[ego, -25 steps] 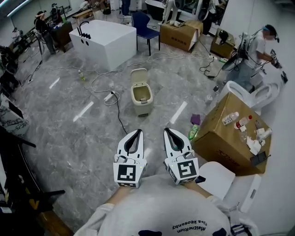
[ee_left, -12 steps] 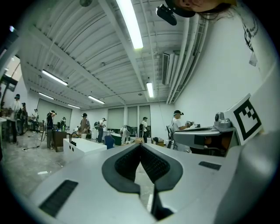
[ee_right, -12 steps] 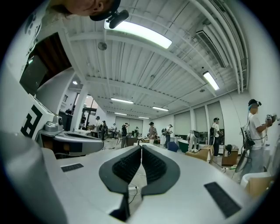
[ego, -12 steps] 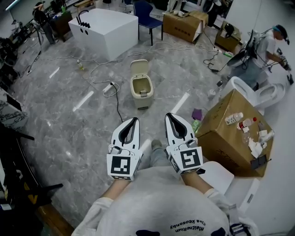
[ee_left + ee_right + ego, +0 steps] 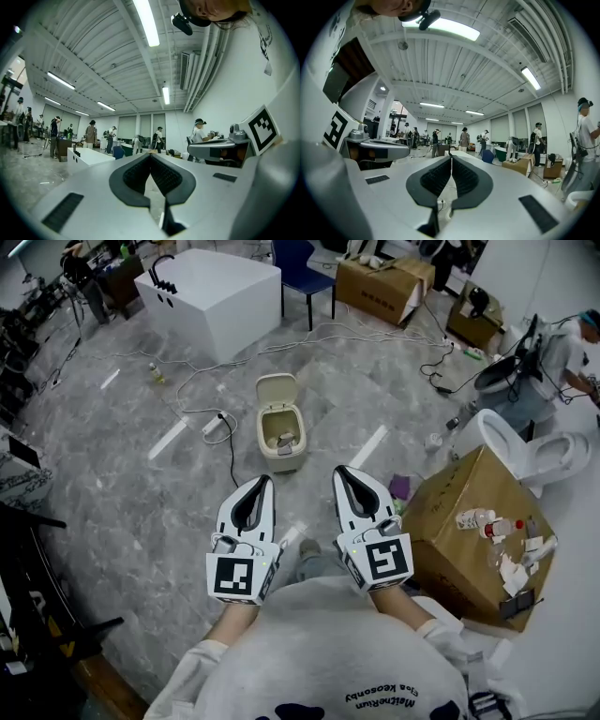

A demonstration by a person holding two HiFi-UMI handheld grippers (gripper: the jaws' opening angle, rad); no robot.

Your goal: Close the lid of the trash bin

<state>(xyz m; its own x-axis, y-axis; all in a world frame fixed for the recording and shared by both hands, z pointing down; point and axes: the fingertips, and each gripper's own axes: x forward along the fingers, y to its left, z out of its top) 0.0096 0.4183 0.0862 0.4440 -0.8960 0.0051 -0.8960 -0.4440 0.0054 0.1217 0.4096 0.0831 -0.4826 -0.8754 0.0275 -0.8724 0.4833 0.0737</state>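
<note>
Jaws together: left gripper (image 5: 264,480), right gripper (image 5: 340,472)

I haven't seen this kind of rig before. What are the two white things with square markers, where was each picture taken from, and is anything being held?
There is no robot here. A person holds a pair of tongs in each hand. The head view comes from a camera on the person's head, looking down. It shows the left tongs and right tongs pointing forward over the grey floor. The two gripper views come from cameras riding on each pair, looking along its jaws. Both pairs are shut and hold nothing. Ahead on the floor stands a beige trash bin with its lid up, not yet closed. The tongs are well short of it. At the right is a cardboard box with bottles on top.
</note>
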